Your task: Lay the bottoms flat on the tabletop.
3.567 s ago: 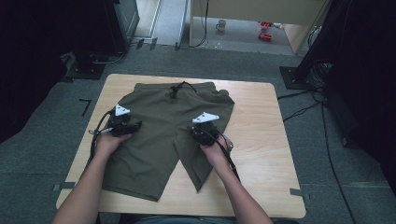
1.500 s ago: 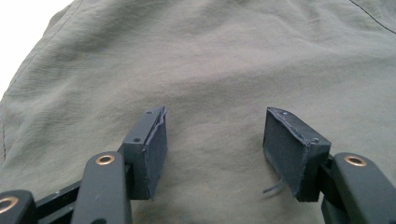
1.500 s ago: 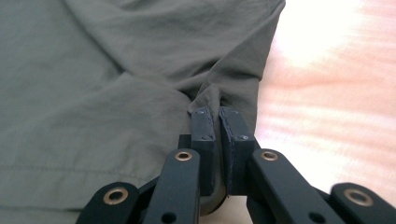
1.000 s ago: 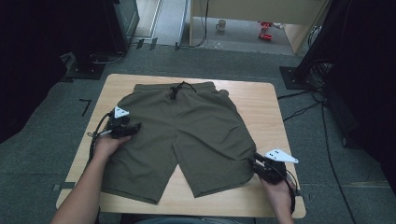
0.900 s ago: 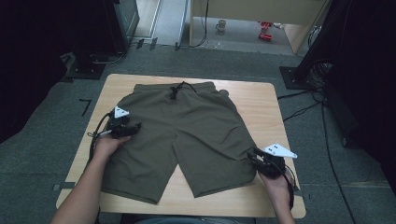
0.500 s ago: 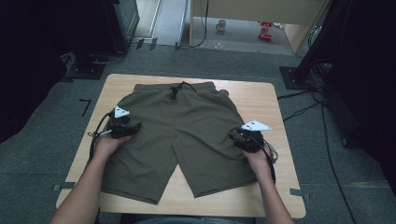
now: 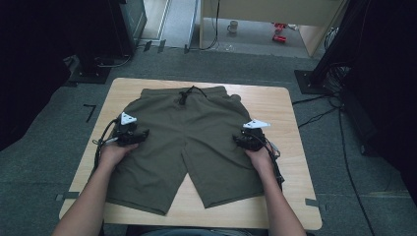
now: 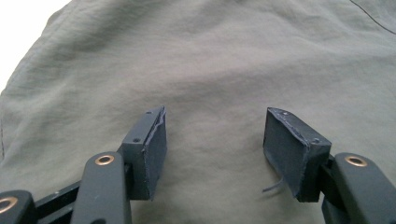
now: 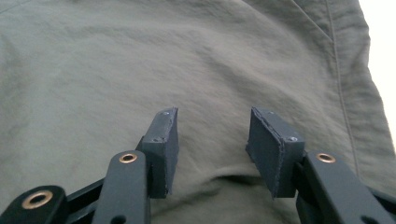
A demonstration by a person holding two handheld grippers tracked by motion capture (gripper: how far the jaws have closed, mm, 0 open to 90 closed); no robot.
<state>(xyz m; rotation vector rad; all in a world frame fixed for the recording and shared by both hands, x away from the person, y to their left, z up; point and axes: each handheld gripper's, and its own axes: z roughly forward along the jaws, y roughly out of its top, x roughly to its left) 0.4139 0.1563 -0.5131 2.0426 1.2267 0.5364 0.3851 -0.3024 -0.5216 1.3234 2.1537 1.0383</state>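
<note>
A pair of olive green shorts (image 7: 187,132) lies spread flat on the wooden table (image 7: 280,105), waistband and dark drawstring (image 7: 186,93) at the far side. My left gripper (image 7: 140,135) rests open on the left leg near the outer seam; its view has bare cloth (image 8: 210,60) between the pads (image 8: 156,149). My right gripper (image 7: 241,140) sits on the right leg near its outer edge. Its jaws have just been opening, and they stand apart over the fabric (image 9: 140,60) with a slight fold beneath, not pinched.
Bare wood borders the shorts on all sides, widest at the right and near edges (image 7: 290,211). Cables (image 7: 319,115) trail over the grey floor to the right. Dark stands (image 7: 93,73) flank the table's far corners.
My right hand has moved from the right leg's hem near the table's front right corner up and inward onto the leg's outer side. The left gripper has stayed put.
</note>
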